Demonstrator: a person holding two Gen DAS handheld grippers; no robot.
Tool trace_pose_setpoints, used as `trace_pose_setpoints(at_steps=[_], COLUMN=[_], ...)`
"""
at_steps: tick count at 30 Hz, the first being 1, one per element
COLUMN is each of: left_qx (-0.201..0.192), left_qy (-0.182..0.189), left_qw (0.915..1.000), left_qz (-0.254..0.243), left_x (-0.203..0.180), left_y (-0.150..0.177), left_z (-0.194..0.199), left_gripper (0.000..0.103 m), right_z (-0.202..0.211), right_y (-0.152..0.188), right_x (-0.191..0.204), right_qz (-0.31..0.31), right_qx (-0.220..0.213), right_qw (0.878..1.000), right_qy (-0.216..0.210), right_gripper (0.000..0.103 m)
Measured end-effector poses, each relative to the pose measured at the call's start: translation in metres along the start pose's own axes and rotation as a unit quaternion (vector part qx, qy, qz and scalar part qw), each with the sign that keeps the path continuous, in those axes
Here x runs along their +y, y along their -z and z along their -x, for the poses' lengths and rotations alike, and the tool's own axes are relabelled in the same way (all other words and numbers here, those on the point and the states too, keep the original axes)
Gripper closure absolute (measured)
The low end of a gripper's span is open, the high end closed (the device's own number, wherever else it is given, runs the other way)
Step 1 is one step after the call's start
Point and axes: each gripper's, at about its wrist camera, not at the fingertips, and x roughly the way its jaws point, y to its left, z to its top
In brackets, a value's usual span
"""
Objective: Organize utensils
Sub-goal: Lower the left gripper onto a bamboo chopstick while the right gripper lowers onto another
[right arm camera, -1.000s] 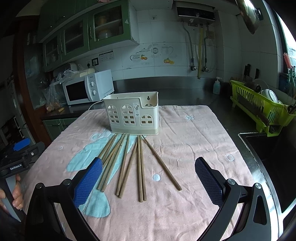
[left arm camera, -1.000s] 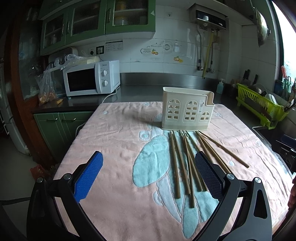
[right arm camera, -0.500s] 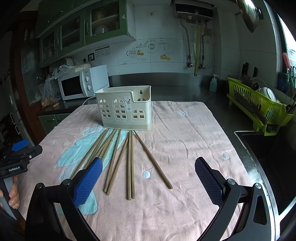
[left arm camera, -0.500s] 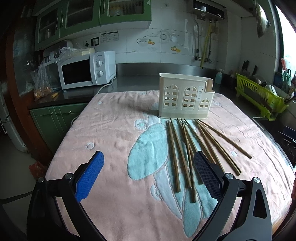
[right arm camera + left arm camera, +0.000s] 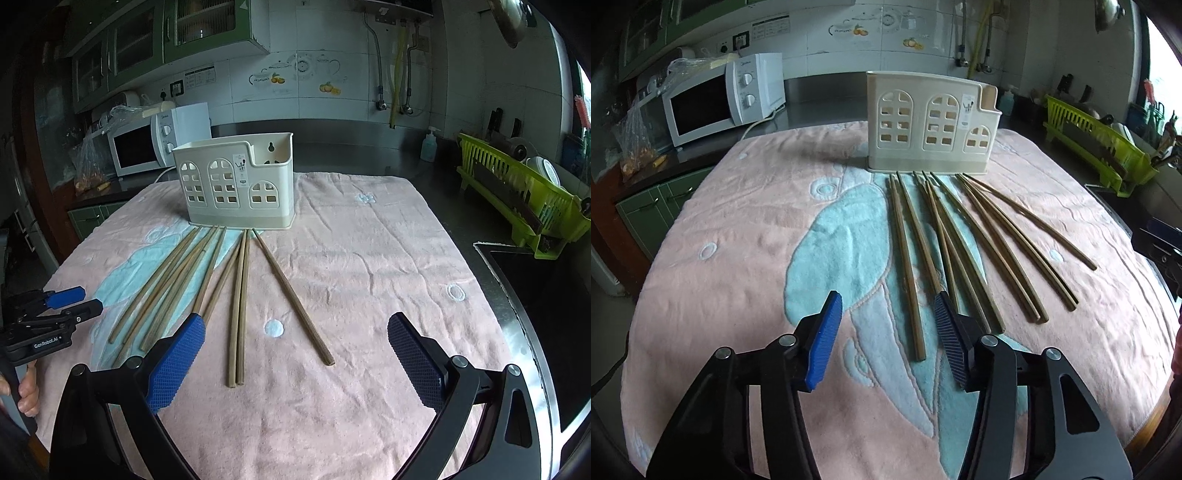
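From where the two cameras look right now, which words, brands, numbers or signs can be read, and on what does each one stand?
"GenRobot.AI": white print on the body of the left gripper, seen from the right wrist view.
Brand mark on the microwave: too small to read.
Sticker on the utensil holder: too small to read.
Notice on the wall tiles: blurred, unreadable.

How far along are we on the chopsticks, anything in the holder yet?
Nothing looks done: the cream holder shows no chopsticks inside, and all the chopsticks lie fanned on the pink towel. In hand: the left gripper is open, empty, low around the near end of the leftmost chopstick. The right gripper is open, empty. Left: every chopstick.
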Motion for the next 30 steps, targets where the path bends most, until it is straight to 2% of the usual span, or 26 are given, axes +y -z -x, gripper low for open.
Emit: trace_pose_setpoints(at_steps=[1,7,9,10,13,22,30], left_qx=[0.009,0.037,0.041,0.042,0.048,0.054,0.052], left_qy=[0.003,0.019,0.021,0.021,0.021,0.012,0.001], left_qw=[1.0000,0.9991,0.9989,0.9989,0.9986,0.9984,0.9986], left_qz=[-0.001,0.001,-0.001,-0.002,-0.003,-0.004,-0.004], left_x=[-0.002,-0.006,-0.008,-0.008,-0.009,-0.011,-0.014], left_y=[0.000,-0.001,-0.002,-0.003,-0.005,-0.007,-0.006], left_z=[-0.006,-0.030,-0.033,-0.035,-0.042,-0.054,-0.054], left_gripper=[0.063,0.077,0.080,0.082,0.086,0.087,0.087], right_z=[-0.003,-0.018,-0.024,-0.027,-0.035,-0.062,-0.091], right_y=[0.001,0.003,0.005,0.005,0.008,0.009,0.014], right_x=[-0.001,-0.006,-0.008,-0.009,-0.012,-0.019,-0.020], right_qz=[-0.001,-0.001,-0.001,-0.002,-0.001,0.017,0.037], right_qx=[0.003,0.018,0.025,0.029,0.041,0.073,0.108], right_qw=[1.000,1.000,1.000,0.999,0.999,0.997,0.993], right_qy=[-0.001,-0.003,-0.007,-0.012,-0.015,-0.024,-0.029], right_gripper=[0.008,0.009,0.015,0.022,0.023,0.044,0.058])
